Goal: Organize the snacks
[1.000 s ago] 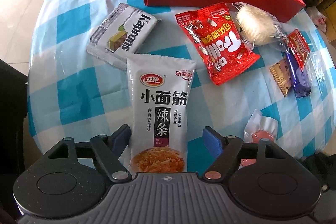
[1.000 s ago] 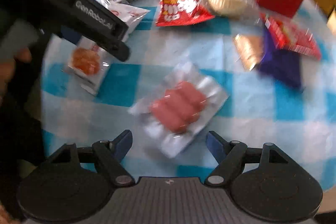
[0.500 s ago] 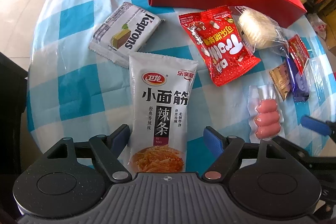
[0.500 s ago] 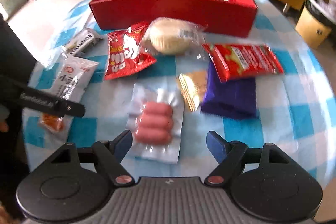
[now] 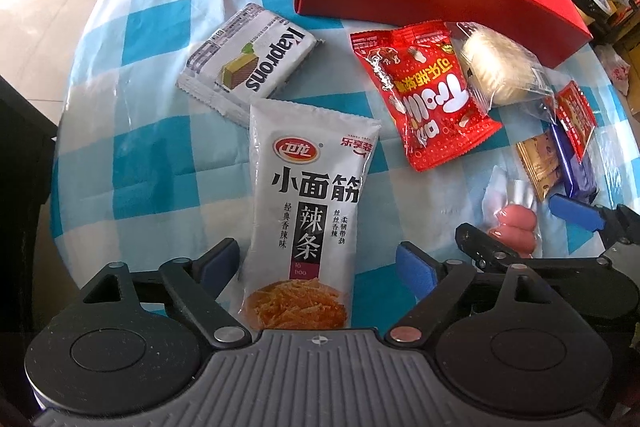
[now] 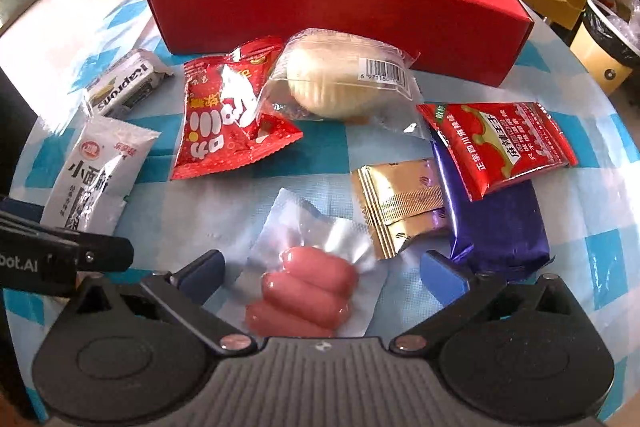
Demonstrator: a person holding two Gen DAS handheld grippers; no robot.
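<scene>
Jaws: both grippers have just been opening, left gripper (image 5: 318,263) straddling the white spicy-strip packet (image 5: 308,211), right gripper (image 6: 322,273) straddling the sausage pack (image 6: 308,287), neither pinching.
Reason: each is lining up a pickup for the red box (image 6: 340,7), standing beyond the snacks.

Eight snack packs on counter (image 6: 224,223): two white (image 5: 304,203) (image 5: 252,63), two red (image 6: 228,115) (image 6: 500,143), one bun (image 6: 340,83), one gold (image 6: 400,203), one purple (image 6: 496,227), one sausage (image 6: 304,291). One red box (image 6: 340,7) at 12 o'clock.

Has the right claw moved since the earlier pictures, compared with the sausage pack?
Yes. In the left wrist view the right claw has come in from the right edge and now straddles the sausage pack; its jaws have just been opening.
</scene>
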